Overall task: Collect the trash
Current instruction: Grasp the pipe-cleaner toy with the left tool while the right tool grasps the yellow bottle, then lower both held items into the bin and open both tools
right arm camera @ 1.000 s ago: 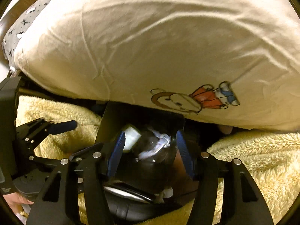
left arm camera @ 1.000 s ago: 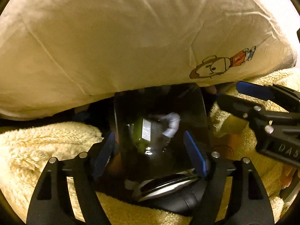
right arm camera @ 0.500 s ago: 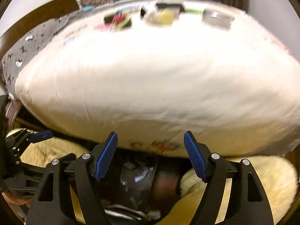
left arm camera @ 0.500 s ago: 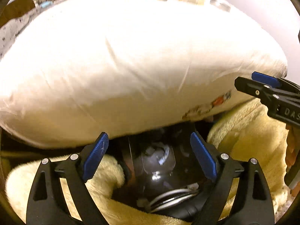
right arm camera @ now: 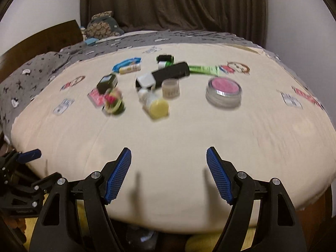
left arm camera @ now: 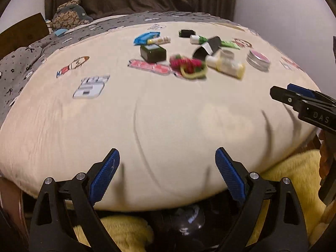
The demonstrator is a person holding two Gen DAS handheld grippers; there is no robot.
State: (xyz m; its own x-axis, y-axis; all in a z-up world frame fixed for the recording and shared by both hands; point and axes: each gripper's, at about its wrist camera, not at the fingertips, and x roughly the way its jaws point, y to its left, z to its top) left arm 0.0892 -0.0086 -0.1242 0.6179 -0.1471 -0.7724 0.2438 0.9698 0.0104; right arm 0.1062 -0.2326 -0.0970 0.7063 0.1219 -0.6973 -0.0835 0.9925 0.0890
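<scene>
Your left claw (left arm camera: pixel 167 175) and right claw (right arm camera: pixel 169 173) have both just been opening; their blue pads stand wide apart with nothing between them. Both tilt down over the cream cartoon-print bed cover (right arm camera: pixel 262 136). The blurred scattered trash (right arm camera: pixel 155 105) lies well ahead on it.

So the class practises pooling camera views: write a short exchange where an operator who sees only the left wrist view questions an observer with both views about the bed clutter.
Operator: Are the right gripper fingers open? I see only their side.
Observer: Yes. They have just been opening, and nothing lies between them.
Operator: What is the pale lump behind the yellow-ended tube?
Observer: A small pale jar, upright, in front of the black box.
</scene>
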